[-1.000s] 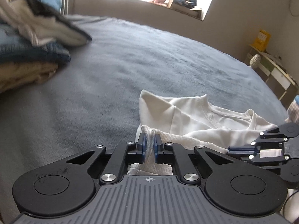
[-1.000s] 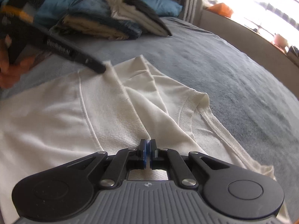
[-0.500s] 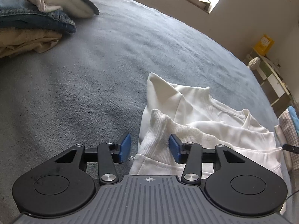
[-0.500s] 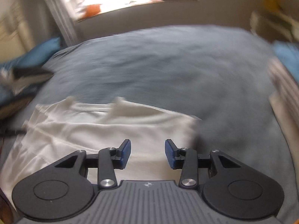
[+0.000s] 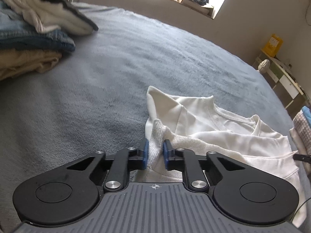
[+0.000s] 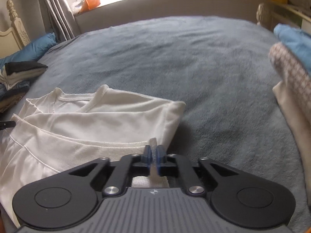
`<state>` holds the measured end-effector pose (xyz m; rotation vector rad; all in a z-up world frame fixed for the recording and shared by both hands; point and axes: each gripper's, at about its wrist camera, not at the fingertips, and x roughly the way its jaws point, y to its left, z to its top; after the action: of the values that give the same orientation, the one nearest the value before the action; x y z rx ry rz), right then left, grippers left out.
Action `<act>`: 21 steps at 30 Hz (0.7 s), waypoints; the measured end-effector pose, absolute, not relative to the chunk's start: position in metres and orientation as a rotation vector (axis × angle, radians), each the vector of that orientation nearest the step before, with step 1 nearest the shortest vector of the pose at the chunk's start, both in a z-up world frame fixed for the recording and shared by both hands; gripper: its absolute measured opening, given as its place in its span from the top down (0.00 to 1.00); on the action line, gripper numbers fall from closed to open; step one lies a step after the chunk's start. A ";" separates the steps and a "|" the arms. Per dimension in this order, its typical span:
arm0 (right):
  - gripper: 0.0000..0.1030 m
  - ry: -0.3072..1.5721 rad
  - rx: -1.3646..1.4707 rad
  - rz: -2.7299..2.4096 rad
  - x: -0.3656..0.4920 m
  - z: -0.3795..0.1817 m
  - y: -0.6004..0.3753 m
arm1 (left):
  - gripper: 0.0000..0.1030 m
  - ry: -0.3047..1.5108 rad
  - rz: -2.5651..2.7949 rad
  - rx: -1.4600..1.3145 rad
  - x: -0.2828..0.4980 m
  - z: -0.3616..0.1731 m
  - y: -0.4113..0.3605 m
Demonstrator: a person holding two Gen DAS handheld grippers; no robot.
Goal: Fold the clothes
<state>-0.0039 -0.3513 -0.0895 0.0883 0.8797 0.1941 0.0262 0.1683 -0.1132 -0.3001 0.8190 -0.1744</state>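
A white sweatshirt lies partly folded on the grey-blue bed cover; it also shows in the right wrist view. My left gripper is shut on its ribbed hem at the garment's near left corner. My right gripper is shut on the ribbed hem at the near right corner. Both hold the cloth low over the bed. The right gripper's black tip shows at the right edge of the left wrist view.
A stack of folded clothes sits at the far left of the bed, also in the right wrist view. Another pile with checked and blue cloth lies on the right. A blue pillow, curtains and a window sill stand behind.
Both grippers opened half a second ago and have now closed again on the sweatshirt's ribbed hem. The right gripper swung round to the garment's right corner.
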 end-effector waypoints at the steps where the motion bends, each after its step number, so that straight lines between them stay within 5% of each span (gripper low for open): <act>1: 0.97 0.867 0.084 0.189 -0.006 -0.086 -0.351 | 0.92 0.813 -0.175 -0.292 0.025 -0.111 0.168; 21: 0.98 0.726 0.039 0.130 0.007 -0.042 -0.341 | 0.94 0.682 -0.181 -0.289 0.049 -0.078 0.166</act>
<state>0.0071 -0.3414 -0.0424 0.0386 0.7262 0.1303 0.0494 0.1660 -0.0778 -0.2894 0.6820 -0.1808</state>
